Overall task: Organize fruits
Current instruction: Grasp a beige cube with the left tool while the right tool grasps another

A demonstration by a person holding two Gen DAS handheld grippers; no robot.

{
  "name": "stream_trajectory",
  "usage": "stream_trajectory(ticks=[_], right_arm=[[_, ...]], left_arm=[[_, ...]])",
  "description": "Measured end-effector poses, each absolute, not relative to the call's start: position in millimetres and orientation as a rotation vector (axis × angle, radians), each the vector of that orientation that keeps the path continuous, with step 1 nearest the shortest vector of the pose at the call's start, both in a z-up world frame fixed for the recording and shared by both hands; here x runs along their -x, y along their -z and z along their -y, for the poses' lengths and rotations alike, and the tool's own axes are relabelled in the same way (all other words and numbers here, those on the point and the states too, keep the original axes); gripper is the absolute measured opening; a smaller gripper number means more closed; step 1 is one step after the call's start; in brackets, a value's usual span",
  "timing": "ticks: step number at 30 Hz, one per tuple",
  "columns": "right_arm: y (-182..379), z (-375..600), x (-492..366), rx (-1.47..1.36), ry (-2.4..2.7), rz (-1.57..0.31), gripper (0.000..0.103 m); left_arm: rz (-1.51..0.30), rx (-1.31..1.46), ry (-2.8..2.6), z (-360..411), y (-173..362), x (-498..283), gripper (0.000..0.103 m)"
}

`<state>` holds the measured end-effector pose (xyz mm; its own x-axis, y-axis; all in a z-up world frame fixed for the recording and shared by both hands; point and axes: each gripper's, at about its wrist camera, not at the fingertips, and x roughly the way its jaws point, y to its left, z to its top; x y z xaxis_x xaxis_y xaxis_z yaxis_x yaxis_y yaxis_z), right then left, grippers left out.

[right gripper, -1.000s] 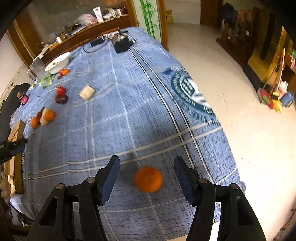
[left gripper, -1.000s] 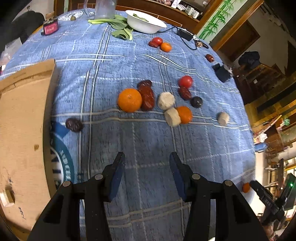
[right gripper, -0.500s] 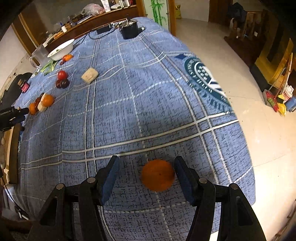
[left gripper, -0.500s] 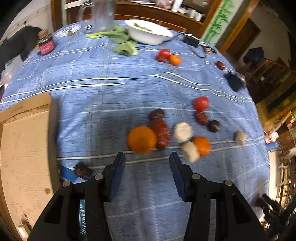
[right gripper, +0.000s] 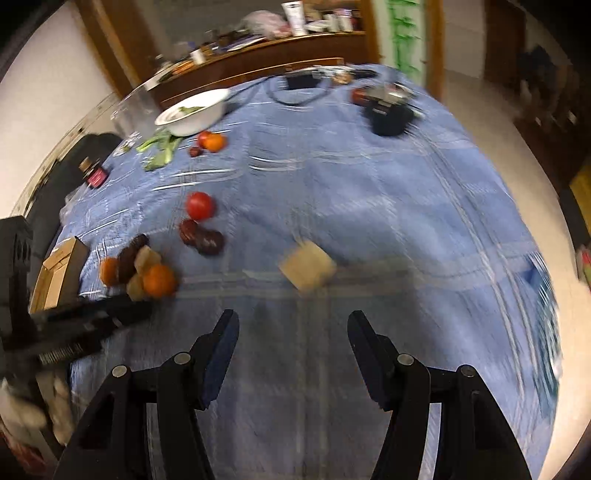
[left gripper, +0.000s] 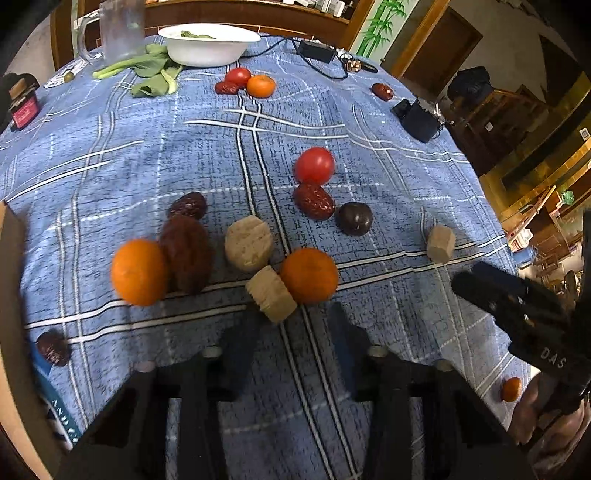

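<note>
Fruits lie scattered on the blue checked tablecloth (left gripper: 369, 129). In the left wrist view my left gripper (left gripper: 291, 332) hovers just short of a beige round piece (left gripper: 271, 295) and an orange (left gripper: 309, 275); its jaws are closing with nothing between them. A second orange (left gripper: 137, 271) touches a dark red date (left gripper: 186, 253). Behind them are a tomato (left gripper: 314, 165), another date (left gripper: 314, 201) and a dark plum (left gripper: 355, 218). My right gripper (right gripper: 293, 332) stands open and empty, short of a beige block (right gripper: 308, 267). A small orange (left gripper: 511, 389) lies near the table's right edge.
At the far end stand a white bowl (left gripper: 208, 46), leafy greens (left gripper: 153, 77), a glass mug (left gripper: 122, 27) and a small jar (left gripper: 24, 107). A cardboard box (right gripper: 59, 275) sits at the left edge. Black devices (left gripper: 419, 120) and a cable lie far right.
My left gripper has moved forward to the fruit cluster and its jaws have narrowed. My right gripper has swung left, away from the orange that lay between its fingers, and now faces the beige block.
</note>
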<state>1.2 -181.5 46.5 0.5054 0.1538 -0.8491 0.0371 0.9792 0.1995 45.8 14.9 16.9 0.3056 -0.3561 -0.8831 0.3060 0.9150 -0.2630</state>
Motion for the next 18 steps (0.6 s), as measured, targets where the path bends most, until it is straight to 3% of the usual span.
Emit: stream_trajectory(ticks=[6, 13, 16, 18], right_arm=[[-36, 167, -25, -0.068, -0.08, -1.038, 0.066], [-28, 184, -38, -0.037, -0.05, -1.051, 0.066], [-20, 193, -39, -0.092, -0.055, -1.08, 0.059], [-22, 191, -39, -0.079, -0.05, -1.073, 0.048]], left_arm=[[-1.16, 0.082, 0.452, -26, -16, -48, 0.023], [-1.148, 0.103, 0.436, -26, -16, -55, 0.023], [-1.139, 0.08, 0.435, -16, -16, -59, 0.023], [-1.13, 0.07, 0.432, -14, -16, -60, 0.023]])
